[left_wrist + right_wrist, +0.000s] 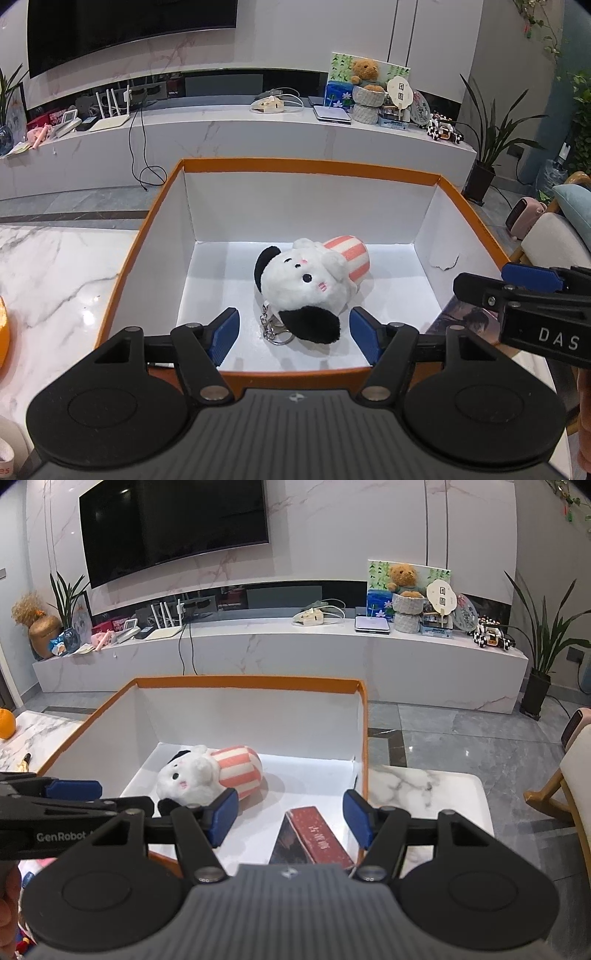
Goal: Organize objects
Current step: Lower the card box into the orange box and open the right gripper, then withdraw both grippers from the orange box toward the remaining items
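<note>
The plush toy (306, 284) lies on its side on the floor of the orange-rimmed box (310, 164), at centre frame in the left wrist view, key ring toward the lower edge. A red book (314, 840) lies flat in the same box, at lower centre of the right wrist view, just beside the toy but apart from it.

The left gripper (293, 338) hangs over the near rim with its jaws spread wide and empty, straddling the toy's black ear without touching. The right gripper (290, 821) hangs above the book, jaws likewise parted and empty.

Risks, as a judgement: the grippers sit near each other at the box and may collide. A low pass could catch a jaw on the cardboard rim and drag the box across the marble table (55, 266).
</note>
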{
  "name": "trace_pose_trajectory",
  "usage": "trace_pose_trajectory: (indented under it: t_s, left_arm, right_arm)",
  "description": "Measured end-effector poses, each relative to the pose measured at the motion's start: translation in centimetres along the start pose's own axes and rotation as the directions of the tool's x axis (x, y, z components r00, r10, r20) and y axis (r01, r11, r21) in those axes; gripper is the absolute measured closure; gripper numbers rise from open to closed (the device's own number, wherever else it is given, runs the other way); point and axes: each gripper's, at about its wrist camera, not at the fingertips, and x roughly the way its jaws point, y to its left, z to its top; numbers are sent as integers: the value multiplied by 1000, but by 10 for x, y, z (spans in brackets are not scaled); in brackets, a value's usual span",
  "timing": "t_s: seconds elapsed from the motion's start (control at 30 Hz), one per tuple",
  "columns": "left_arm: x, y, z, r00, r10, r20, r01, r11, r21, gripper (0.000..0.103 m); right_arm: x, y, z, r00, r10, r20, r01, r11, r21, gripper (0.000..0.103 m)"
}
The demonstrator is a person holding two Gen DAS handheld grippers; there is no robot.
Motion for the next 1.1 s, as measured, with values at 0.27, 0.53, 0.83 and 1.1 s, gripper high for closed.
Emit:
trace_pose_trajectory:
  t_s: [0.27, 0.53, 0.83, 1.1]
  left_arm:
    - [-22, 15, -5, 999, 0, 37, 1, 1000, -14, 24]
    - [-51, 22, -13, 998, 4, 70, -3, 1000, -12, 20]
    - [-73, 35, -34, 998, -46, 39, 48, 998, -49, 20]
    - [-88, 51, -66, 999, -36, -17, 36, 998, -49, 19]
  right_arm:
    - [-16, 5, 0, 1000, 12, 15, -12, 1000, -11, 35]
    - [-35, 6, -1, 999, 24, 20, -24, 1000, 2, 34]
    - [-71, 6, -16, 999, 42, -5, -42, 999, 22, 33]
    - [-101, 3, -42, 996, 72, -51, -67, 992, 107, 29]
